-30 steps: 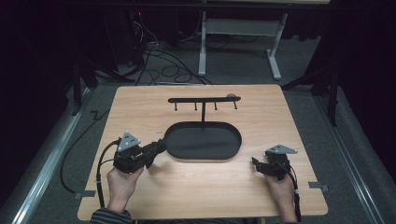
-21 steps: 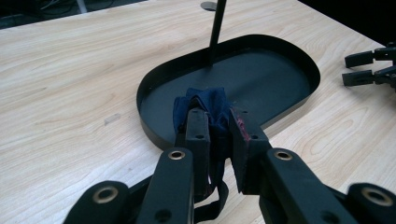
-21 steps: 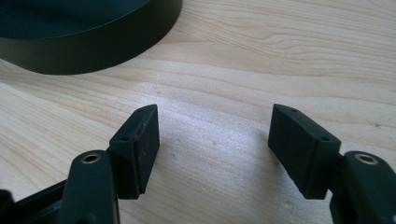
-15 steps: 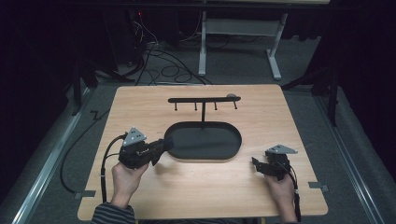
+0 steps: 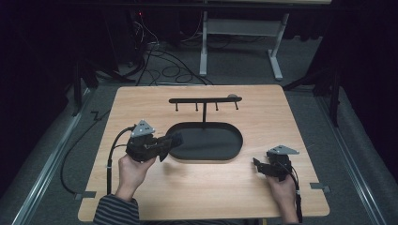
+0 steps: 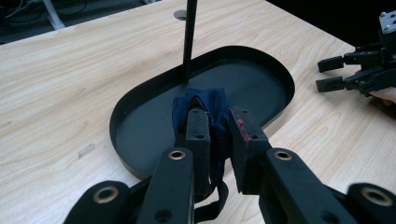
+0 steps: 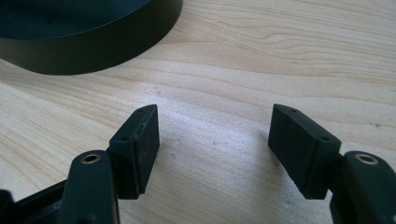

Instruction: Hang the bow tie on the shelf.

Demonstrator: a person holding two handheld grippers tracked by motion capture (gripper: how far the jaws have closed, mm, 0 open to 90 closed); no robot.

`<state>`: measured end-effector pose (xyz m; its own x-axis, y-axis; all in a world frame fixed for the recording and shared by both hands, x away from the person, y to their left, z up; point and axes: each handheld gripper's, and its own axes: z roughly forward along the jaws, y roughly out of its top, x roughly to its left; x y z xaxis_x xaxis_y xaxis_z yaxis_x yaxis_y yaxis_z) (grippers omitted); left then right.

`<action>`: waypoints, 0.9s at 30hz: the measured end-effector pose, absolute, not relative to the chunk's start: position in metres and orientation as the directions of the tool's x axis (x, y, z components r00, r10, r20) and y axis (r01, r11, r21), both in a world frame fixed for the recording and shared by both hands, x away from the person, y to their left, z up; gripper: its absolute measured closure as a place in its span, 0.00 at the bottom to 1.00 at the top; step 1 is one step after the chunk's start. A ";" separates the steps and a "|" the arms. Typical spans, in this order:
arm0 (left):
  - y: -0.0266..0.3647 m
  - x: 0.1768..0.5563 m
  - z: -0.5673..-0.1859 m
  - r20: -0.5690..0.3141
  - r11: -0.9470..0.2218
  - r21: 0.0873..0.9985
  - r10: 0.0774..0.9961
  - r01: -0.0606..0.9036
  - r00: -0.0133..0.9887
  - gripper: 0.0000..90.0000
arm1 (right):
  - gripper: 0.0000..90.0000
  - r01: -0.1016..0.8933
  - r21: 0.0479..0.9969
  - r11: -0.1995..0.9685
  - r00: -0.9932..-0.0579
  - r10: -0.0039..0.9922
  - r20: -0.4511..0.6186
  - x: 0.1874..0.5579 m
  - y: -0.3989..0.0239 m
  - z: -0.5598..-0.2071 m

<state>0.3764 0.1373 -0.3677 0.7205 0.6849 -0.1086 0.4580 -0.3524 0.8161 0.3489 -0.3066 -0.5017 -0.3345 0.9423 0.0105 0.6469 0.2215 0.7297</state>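
Pinched a crumpled dark-blue cloth (image 6: pixel 205 105) in the left tongs (image 6: pixel 219 140), over the near rim of the oval black tray (image 6: pixel 140 95). Kept the right tongs (image 7: pixel 212 149) spread above the pale wood-grain counter (image 7: pixel 289 56).

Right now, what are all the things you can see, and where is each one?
Table: one, light wood, on the grey floor.
Tray: one, black, oval, at the middle of the table.
Hook rack: one, black, its post rising from the tray's far side.
Cloth: one, dark blue, pinched in the left hand-held gripper over the tray's near-left rim.
Left hand-held gripper: one, black, shut on the cloth.
Right hand-held gripper: one, black, open, low over the table right of the tray.
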 end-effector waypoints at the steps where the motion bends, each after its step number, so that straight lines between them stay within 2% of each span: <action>1: 0.137 0.376 -0.368 -0.109 -0.352 0.816 0.685 0.458 0.721 0.88 | 0.39 0.647 0.730 0.221 -0.335 0.942 0.011 0.349 -0.307 -0.502; 27: 0.111 0.412 -0.337 -0.071 -0.410 0.806 0.649 0.427 0.758 0.88 | 0.39 0.647 0.731 0.217 -0.334 0.942 0.016 0.349 -0.307 -0.502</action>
<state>0.4124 0.1115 -0.3368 0.7576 0.6488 -0.0710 0.4269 -0.4102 0.8059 0.3489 -0.3071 -0.5017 -0.3343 0.9423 0.0162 0.6474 0.2171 0.7305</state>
